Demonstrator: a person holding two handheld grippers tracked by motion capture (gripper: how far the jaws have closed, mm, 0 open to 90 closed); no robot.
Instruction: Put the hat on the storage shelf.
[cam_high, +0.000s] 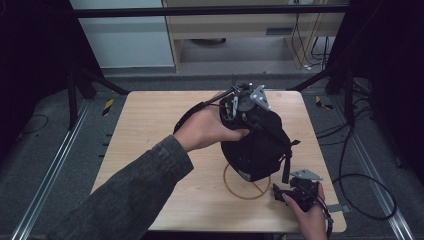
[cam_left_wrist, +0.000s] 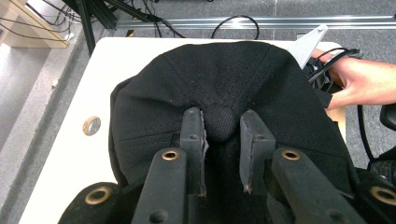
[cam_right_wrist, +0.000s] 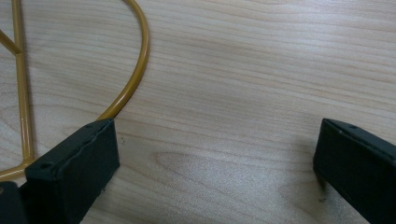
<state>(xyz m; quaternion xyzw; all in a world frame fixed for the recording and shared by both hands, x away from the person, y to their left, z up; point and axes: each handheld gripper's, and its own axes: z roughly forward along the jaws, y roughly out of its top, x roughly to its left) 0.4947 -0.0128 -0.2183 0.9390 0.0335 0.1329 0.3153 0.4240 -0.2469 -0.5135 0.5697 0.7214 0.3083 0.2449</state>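
Note:
A black cap (cam_high: 256, 147) sits upright near the middle of the table over a gold wire stand (cam_high: 234, 186), whose ring base pokes out below it. My left gripper (cam_high: 248, 116) points down onto the cap's crown. In the left gripper view its jaws are shut on the cap's top button (cam_left_wrist: 219, 122), with the cap (cam_left_wrist: 224, 70) spreading out beyond my left gripper (cam_left_wrist: 219, 120). My right gripper (cam_high: 280, 192) lies low at the table's front right, just right of the ring. Its jaws (cam_right_wrist: 215, 144) stand open over bare wood, the left one beside the gold wire (cam_right_wrist: 136, 70).
The light wooden table (cam_high: 150, 130) ends close behind my right hand. A strap (cam_high: 287, 161) hangs off the cap's right side. A small round disc (cam_left_wrist: 91, 125) lies on the table near the cap. Cables (cam_high: 365, 195) loop on the floor at the right.

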